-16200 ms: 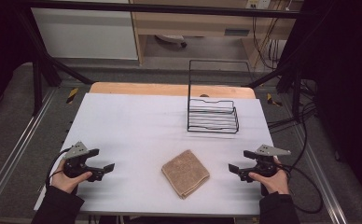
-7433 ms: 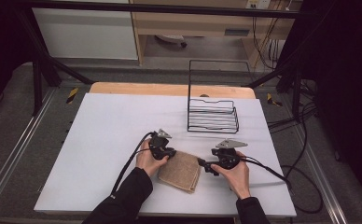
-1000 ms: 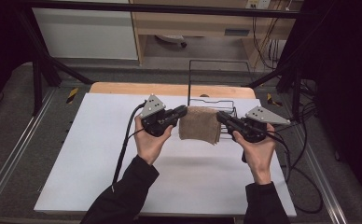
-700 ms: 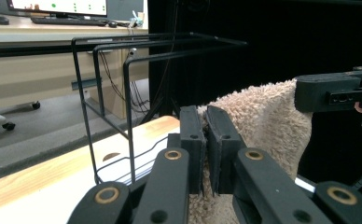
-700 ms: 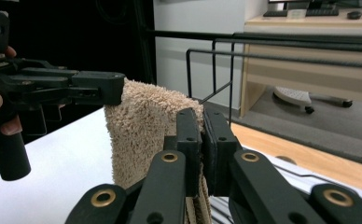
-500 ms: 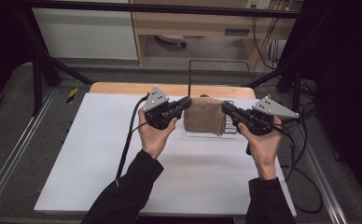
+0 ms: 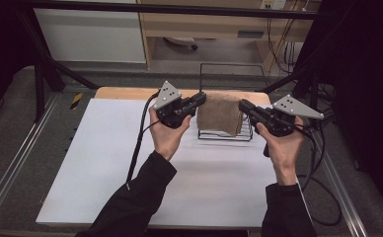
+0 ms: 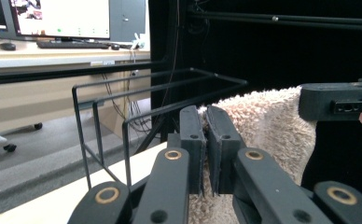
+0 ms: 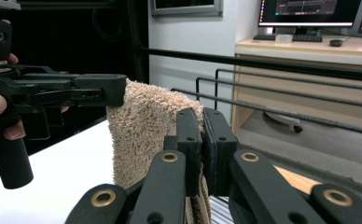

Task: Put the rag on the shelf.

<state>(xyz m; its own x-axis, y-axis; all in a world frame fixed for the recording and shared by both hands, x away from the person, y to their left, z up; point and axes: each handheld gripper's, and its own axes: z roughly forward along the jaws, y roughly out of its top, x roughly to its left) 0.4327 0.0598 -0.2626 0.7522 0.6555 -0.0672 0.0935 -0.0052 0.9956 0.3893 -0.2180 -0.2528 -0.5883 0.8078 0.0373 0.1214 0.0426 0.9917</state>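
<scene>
Above table, near-centre: left gripper and right gripper, jaws pinched tight on towel, one top corner each. Held off the surface, top edge stretched level btwn grippers, running left-right; rest hanging straight down. Just behind and under: wire rack at far edge.
</scene>
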